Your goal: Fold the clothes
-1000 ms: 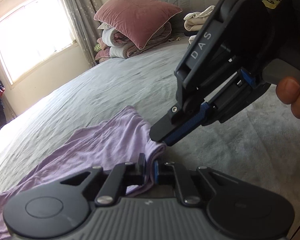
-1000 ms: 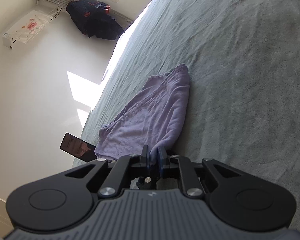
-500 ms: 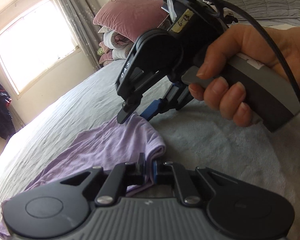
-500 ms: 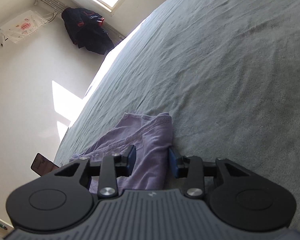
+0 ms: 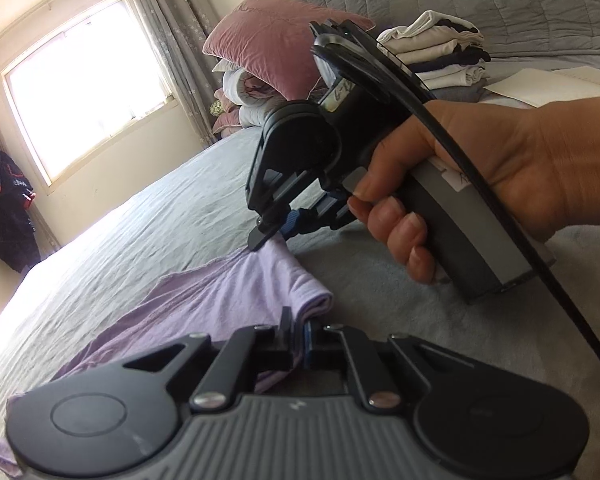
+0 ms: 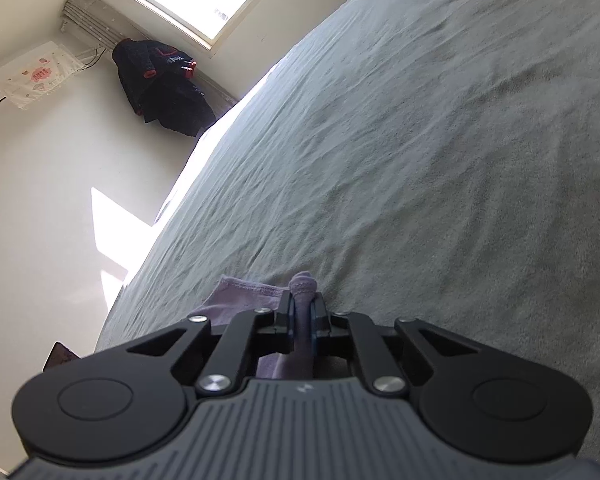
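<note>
A lilac garment (image 5: 228, 300) lies rumpled on the grey bedspread (image 5: 160, 224). My left gripper (image 5: 298, 334) is shut on its near corner, with the fold pinched between the blue pads. A hand (image 5: 480, 168) holds my right gripper (image 5: 266, 236) just beyond, its tips down on the garment's far corner. In the right wrist view the right gripper (image 6: 303, 312) has its jaws closing, and a bunched ridge of the lilac garment (image 6: 244, 292) is squeezed between the pads. The rest of the cloth is hidden under the gripper body.
A pink pillow (image 5: 276, 56) on bedding and a stack of folded clothes (image 5: 440, 52) sit at the head of the bed, with a white sheet (image 5: 548, 84) beside them. A dark coat (image 6: 160, 84) hangs under the window. The bed edge (image 6: 148, 264) runs left, with a dark flat object (image 6: 60, 356) below.
The right gripper let go near the left one, opened, moved away along the garment's edge and closed on the far corner. The left gripper kept its grip on the near corner.
</note>
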`<state>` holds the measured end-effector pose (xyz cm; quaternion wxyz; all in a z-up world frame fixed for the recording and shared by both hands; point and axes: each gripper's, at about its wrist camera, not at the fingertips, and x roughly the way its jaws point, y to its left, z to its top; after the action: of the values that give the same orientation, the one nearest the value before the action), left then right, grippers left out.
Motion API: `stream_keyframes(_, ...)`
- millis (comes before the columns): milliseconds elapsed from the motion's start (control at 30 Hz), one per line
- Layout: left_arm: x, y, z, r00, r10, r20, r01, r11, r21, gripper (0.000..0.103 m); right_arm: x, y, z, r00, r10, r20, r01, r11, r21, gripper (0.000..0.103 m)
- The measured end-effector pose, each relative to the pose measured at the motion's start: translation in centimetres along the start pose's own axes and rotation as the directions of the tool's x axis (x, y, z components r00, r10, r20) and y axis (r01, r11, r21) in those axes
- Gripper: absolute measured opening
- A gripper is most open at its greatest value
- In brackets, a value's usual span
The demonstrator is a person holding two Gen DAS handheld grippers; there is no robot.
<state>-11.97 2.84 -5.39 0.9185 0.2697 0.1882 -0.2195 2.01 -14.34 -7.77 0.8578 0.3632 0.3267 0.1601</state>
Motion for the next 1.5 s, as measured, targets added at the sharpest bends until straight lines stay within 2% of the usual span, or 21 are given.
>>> stream_keyframes(367,0.6,-1.3,2.8,0.997,-0.074,0.019,0.076,0.989,-0.125,0.004,-2.9,-1.1,1.3,0.998,-0.042,0.046,0.041,0.999,0.021,0.007)
stream_keyframes(500,0.6,-2.3,3.6,0.994,-0.102,0.034,0.106,0.975,-0.196,0.004,-4.1,-1.3,1.7,0.996,-0.072,0.052,0.071,0.997,0.034,0.007)
stream_keyframes(567,0.7,-2.2,3.8,0.993,-0.111,0.039,0.118,0.959,-0.26,0.004,-4.2,-1.2,1.8,0.995,-0.085,0.047,0.083,0.996,0.037,0.007)
stream_keyframes(800,0.8,0.1,3.6,0.99,-0.118,0.076,0.139,0.868,-0.477,0.004,-3.1,1.0,1.9,0.992,-0.12,0.029,0.12,0.993,-0.004,0.007)
stream_keyframes(1100,-0.7,3.0,2.9,0.985,-0.056,0.162,0.146,0.763,-0.63,0.004,-1.6,4.2,2.7,0.993,-0.114,0.024,0.114,0.993,-0.036,0.007)
stream_keyframes(1333,-1.9,6.8,0.6,0.985,0.002,0.175,0.132,0.653,-0.746,0.004,1.1,7.6,2.8,0.997,-0.074,0.006,0.075,0.993,-0.088,0.007)
stream_keyframes(1500,-2.4,9.6,-1.6,0.988,0.04,0.146,0.099,0.564,-0.82,0.004,3.6,10.0,2.1,0.998,-0.054,-0.02,0.052,0.991,-0.123,0.007)
